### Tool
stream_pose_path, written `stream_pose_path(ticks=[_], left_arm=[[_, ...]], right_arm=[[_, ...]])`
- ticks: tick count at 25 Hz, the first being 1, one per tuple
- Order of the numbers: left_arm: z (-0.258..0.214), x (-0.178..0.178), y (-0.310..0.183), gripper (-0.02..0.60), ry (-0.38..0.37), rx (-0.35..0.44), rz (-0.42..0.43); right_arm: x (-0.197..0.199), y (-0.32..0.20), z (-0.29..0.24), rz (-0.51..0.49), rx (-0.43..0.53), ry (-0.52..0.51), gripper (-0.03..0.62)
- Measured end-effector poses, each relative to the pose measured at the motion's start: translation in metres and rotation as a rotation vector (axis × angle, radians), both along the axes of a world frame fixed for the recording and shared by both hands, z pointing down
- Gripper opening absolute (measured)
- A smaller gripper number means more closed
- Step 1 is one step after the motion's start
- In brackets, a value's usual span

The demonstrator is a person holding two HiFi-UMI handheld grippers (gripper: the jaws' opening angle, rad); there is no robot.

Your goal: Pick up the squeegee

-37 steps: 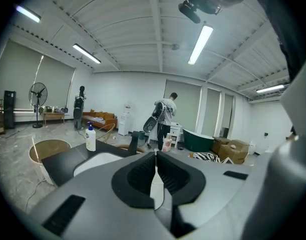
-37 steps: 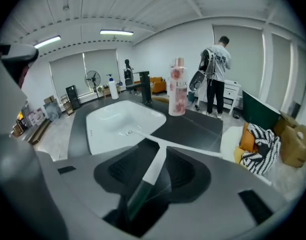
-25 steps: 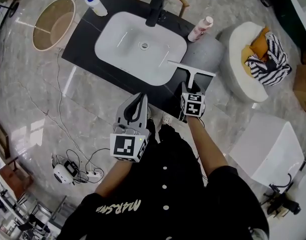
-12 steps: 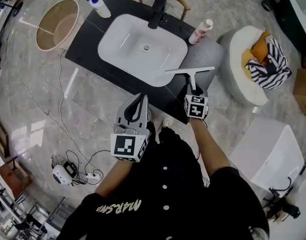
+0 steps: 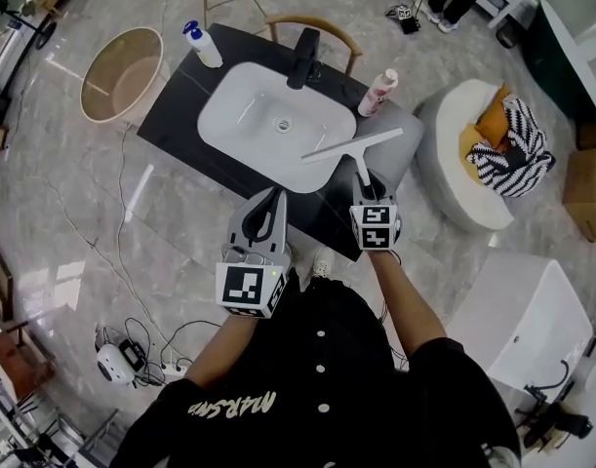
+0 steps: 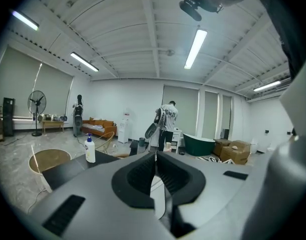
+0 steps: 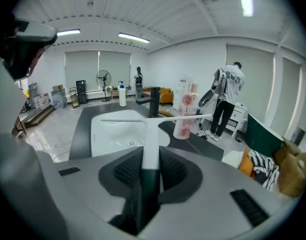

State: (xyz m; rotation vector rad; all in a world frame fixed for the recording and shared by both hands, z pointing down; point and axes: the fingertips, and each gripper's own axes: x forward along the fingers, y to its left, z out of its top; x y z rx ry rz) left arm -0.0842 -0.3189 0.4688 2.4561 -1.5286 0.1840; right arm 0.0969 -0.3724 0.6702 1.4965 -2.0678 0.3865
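The squeegee [image 5: 354, 150] has a white blade bar and a white-to-dark handle. My right gripper [image 5: 366, 187] is shut on its handle and holds it in the air above the counter's near right part, blade tilted up to the right. In the right gripper view the handle [image 7: 150, 159] runs up between the jaws to the crossbar [image 7: 153, 118]. My left gripper [image 5: 269, 206] hangs at the counter's near edge, shut and holding nothing; its pads [image 6: 154, 176] meet in the left gripper view.
A dark counter [image 5: 185, 100] holds a white basin [image 5: 278, 115] with a black tap [image 5: 304, 43], a soap pump bottle [image 5: 202, 45] and a pink bottle [image 5: 378, 93]. A round basket [image 5: 122, 74] stands left, a white tub with cloths [image 5: 478, 149] right. A person [image 7: 229, 101] stands beyond.
My right gripper closed on the squeegee's handle and lifted it off the counter; the blade now tilts up to the right. The left gripper rose slightly.
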Motion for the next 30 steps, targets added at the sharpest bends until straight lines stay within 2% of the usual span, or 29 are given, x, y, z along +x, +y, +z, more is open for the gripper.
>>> stream_pose_path(ticks=[11,21,30], left_arm=[[-0.043,-0.013,-0.011,0.02,0.008,0.104,-0.036],[-0.069,-0.026,-0.021,0.02,0.023,0.179,-0.085],[-0.086,-0.038,-0.029,0.02,0.027,0.219,-0.107]], right_arm=[[-0.047,-0.023,-0.12,-0.171,0.238,-0.076,0.078],[-0.053,-0.027,-0.24,-0.186,0.442,-0.247,0.078],[-0.049,-0.021,-0.309,-0.175,0.591,-0.289,0.078]])
